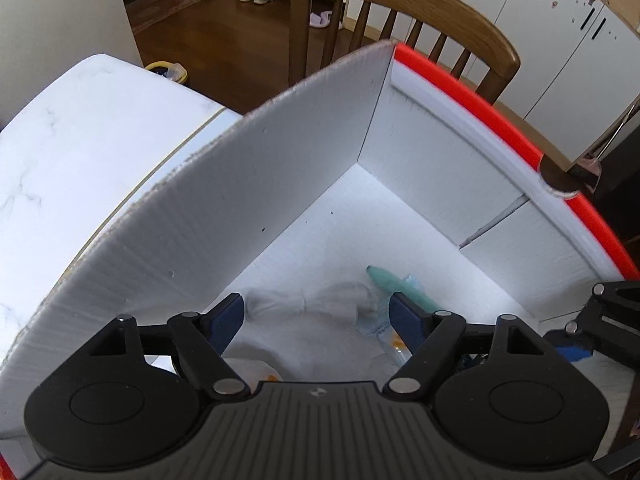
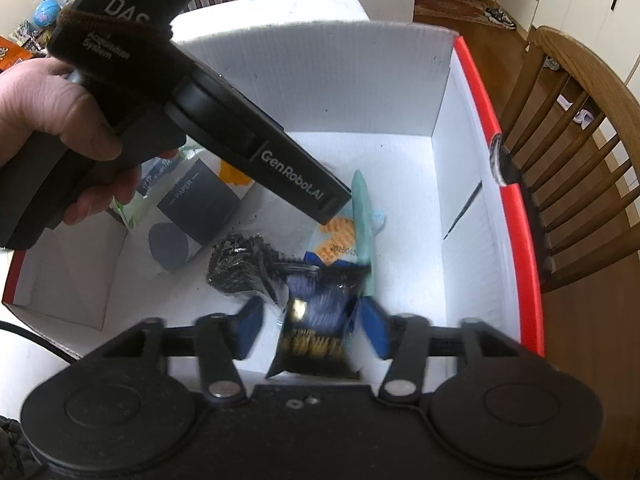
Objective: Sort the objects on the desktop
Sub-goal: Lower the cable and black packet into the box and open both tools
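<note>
The right gripper [image 2: 312, 330] stands open around the dark-blue-and-gold foil packet [image 2: 316, 312], lengthwise above the white cardboard box [image 2: 472, 240]'s near edge.

Inside the white box [image 2: 460, 184] the far right corner floor lies bare, while a paper pack [image 2: 188, 208], black bundle [image 2: 236, 268] and, seemingly, a dark packet [image 2: 316, 320] crowd the middle.

left gripper [image 1: 316, 318]: black, blue fingers [image 1: 404, 316] | body lettered "GenRobot.AI", brown strap
</note>
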Action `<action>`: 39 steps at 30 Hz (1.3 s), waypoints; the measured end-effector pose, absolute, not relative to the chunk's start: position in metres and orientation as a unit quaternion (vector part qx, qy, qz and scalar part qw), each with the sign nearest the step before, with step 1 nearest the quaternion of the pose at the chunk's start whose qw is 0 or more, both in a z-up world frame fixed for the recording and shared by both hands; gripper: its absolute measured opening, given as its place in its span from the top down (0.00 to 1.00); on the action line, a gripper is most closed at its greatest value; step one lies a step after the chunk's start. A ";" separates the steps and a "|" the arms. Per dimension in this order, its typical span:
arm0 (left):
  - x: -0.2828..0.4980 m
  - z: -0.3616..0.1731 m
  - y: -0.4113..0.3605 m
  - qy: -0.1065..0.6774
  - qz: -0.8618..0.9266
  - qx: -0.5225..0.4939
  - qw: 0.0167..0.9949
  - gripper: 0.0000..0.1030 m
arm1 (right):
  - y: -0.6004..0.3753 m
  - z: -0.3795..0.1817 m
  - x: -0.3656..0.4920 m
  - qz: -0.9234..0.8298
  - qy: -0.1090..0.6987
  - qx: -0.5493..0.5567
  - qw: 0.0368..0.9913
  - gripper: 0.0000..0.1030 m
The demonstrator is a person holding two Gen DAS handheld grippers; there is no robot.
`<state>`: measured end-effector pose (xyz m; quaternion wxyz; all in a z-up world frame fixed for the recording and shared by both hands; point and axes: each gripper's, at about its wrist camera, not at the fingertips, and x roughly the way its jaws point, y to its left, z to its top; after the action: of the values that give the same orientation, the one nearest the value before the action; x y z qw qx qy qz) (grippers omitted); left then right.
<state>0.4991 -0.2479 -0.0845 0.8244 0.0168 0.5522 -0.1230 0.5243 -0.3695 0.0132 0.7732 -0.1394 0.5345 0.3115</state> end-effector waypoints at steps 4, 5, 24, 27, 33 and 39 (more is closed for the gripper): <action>0.496 -0.078 -0.245 0.546 -0.121 0.012 0.829 0.19 | -0.371 0.019 0.522 0.312 0.528 -0.138 0.778 0.39; 0.494 -0.076 -0.244 0.544 -0.121 0.011 0.830 0.19 | -0.372 0.021 0.521 0.312 0.527 -0.137 0.779 0.39; 0.433 -0.004 -0.219 0.464 -0.123 -0.031 0.877 0.19 | -0.384 0.059 0.503 0.320 0.478 -0.096 0.812 0.37; 0.418 0.011 -0.217 0.444 -0.120 -0.036 0.887 0.19 | -0.385 0.063 0.499 0.323 0.469 -0.087 0.817 0.37; 0.381 0.032 -0.205 0.414 -0.111 -0.061 0.901 0.19 | -0.381 0.077 0.485 0.328 0.454 -0.079 0.825 0.36; 0.340 0.038 -0.189 0.397 -0.100 -0.076 0.909 0.19 | -0.373 0.086 0.467 0.333 0.447 -0.065 0.828 0.33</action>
<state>0.3395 -0.1890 0.0377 0.9093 -0.0759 0.3969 -0.0998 0.4673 -0.3726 0.0861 0.8278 -0.0646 0.4470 0.3328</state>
